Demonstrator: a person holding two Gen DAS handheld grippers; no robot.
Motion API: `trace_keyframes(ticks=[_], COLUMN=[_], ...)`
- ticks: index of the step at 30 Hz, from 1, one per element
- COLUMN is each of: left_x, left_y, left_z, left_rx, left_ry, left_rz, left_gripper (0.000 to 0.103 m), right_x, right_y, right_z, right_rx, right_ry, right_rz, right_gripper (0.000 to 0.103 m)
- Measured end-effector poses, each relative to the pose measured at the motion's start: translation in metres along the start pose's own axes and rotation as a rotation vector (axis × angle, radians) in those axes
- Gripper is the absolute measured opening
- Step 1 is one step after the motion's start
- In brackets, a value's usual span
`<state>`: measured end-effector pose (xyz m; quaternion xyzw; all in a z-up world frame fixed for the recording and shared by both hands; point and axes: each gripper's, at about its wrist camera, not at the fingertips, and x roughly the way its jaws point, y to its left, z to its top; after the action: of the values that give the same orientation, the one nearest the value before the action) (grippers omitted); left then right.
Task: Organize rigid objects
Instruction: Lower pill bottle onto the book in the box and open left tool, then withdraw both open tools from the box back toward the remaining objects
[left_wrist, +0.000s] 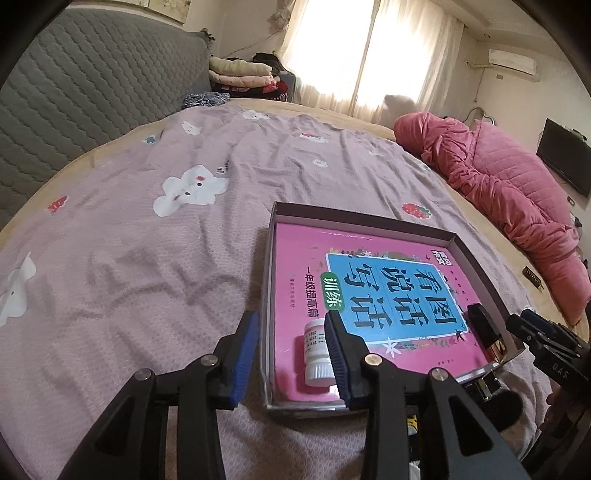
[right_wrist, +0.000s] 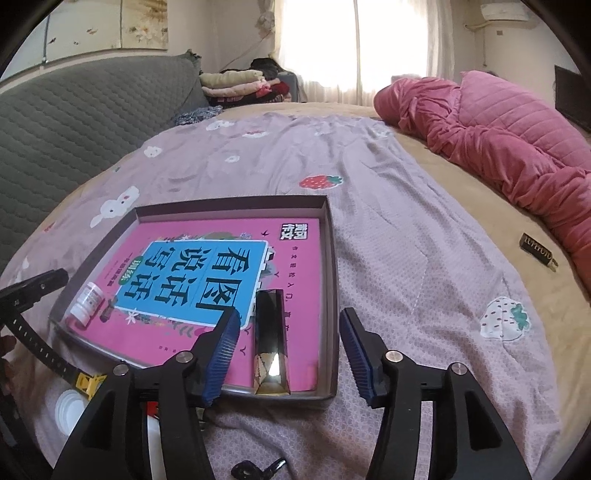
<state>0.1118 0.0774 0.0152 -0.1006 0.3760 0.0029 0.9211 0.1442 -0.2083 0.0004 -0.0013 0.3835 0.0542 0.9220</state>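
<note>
A shallow brown tray lies on the lilac bedspread and holds a pink book with a blue title panel. On the book's near left corner a small white bottle lies on its side. A long black-and-gold box lies along the tray's right side. My left gripper hangs open over the tray's left wall, its right finger beside the bottle. My right gripper stands open above the black-and-gold box, pads clear of it.
A rumpled pink quilt fills the bed's right side, with a small dark labelled item on the tan blanket near it. The grey padded headboard runs along the left. A white lid and black keys lie at the near edge.
</note>
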Motion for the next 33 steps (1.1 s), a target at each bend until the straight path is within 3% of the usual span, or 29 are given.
trace_keyframes(ticks=[7, 11, 33], left_x=[-0.011, -0.019, -0.069], left_y=[-0.002, -0.006, -0.018], left_z=[-0.004, -0.006, -0.018], left_rx=[0.011, 0.016, 0.014], left_ry=[-0.023, -0.036, -0.080], left_rz=[0.012, 0.020, -0.025], left_gripper=[0.038, 0.047, 0.052], right_x=[-0.011, -0.017, -0.051], right_y=[-0.003, -0.004, -0.016], right_z=[0.000, 0.000, -0.001], right_rx=[0.000, 0.001, 0.038], right_ry=[-0.023, -0.038, -0.100], right_rz=[0.005, 0.007, 0.012], right_gripper=[0.061, 0.062, 0.073])
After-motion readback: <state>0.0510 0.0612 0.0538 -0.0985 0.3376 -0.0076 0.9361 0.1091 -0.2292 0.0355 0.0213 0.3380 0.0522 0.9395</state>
